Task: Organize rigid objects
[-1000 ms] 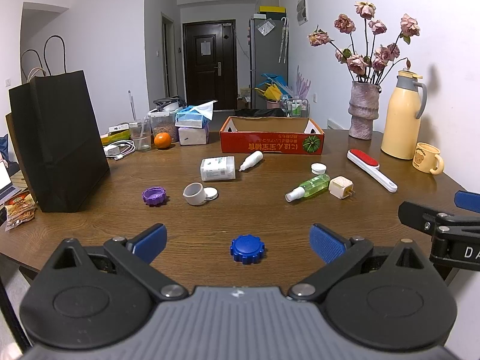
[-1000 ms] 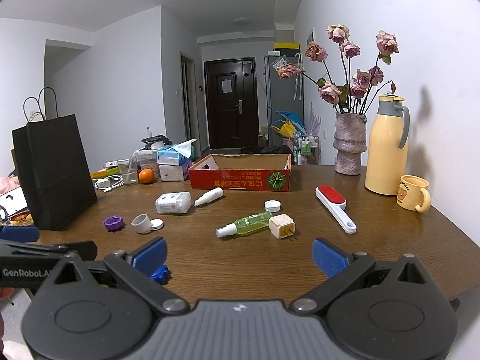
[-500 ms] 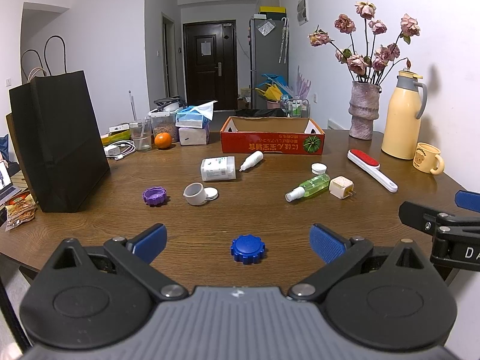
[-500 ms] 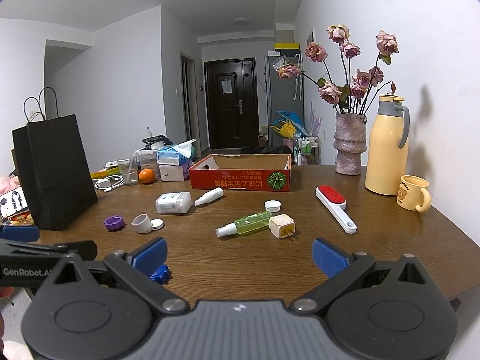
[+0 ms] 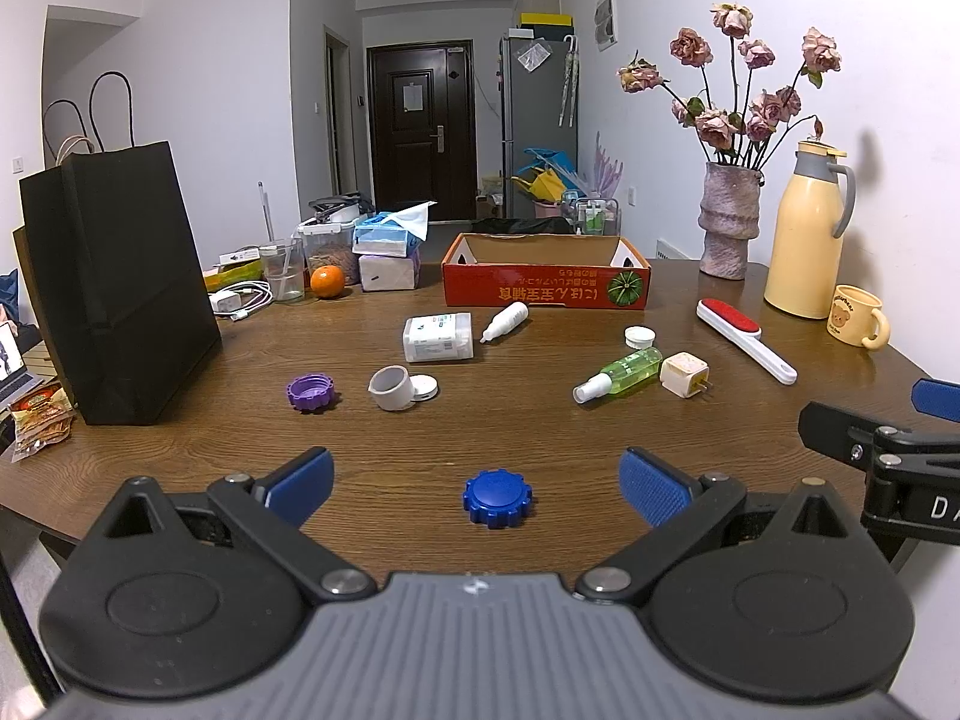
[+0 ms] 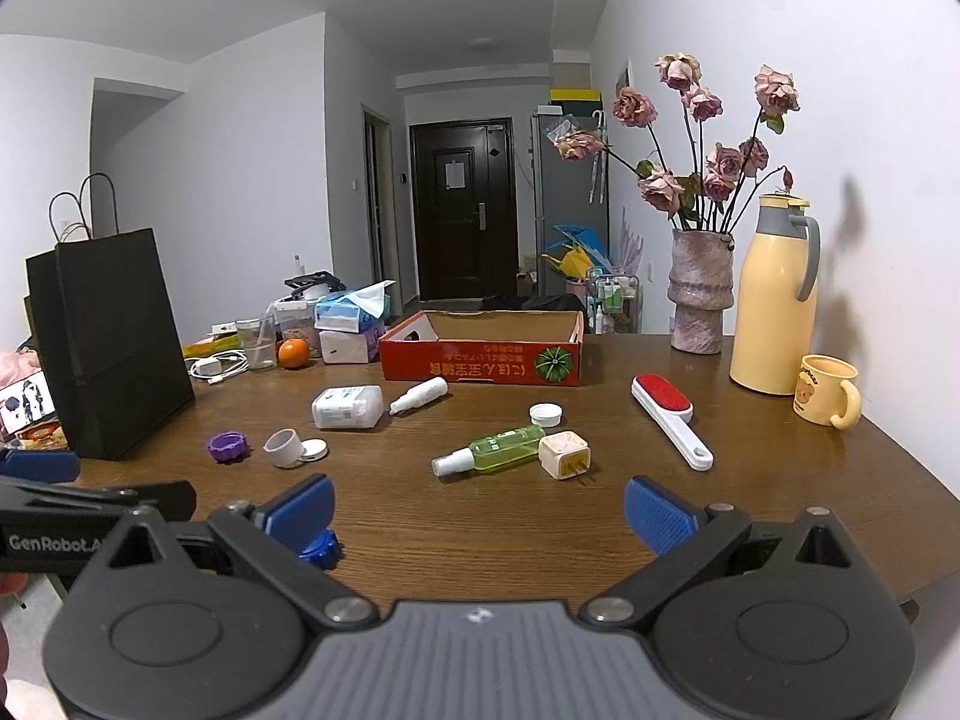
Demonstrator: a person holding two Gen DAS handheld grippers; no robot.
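My left gripper [image 5: 477, 480] is open and empty, with a blue cap [image 5: 497, 498] on the table between its fingers. My right gripper [image 6: 480, 510] is open and empty, above the table's near edge. Loose on the wooden table lie a purple cap [image 5: 310, 391], a white cup [image 5: 392, 387] with a lid, a white box [image 5: 437, 336], a white bottle [image 5: 504, 321], a green spray bottle [image 6: 492, 450], a plug [image 6: 564, 454], a white cap [image 6: 545, 414] and a red lint brush [image 6: 669, 417]. A red cardboard tray [image 5: 546, 282] stands behind them.
A black paper bag [image 5: 117, 282] stands at the left. A vase of flowers [image 5: 728, 219], a yellow jug [image 5: 807, 234] and a mug [image 5: 855, 316] stand at the right. Tissue boxes [image 5: 387, 252], an orange [image 5: 327, 281] and cables [image 5: 240, 300] sit at the back left.
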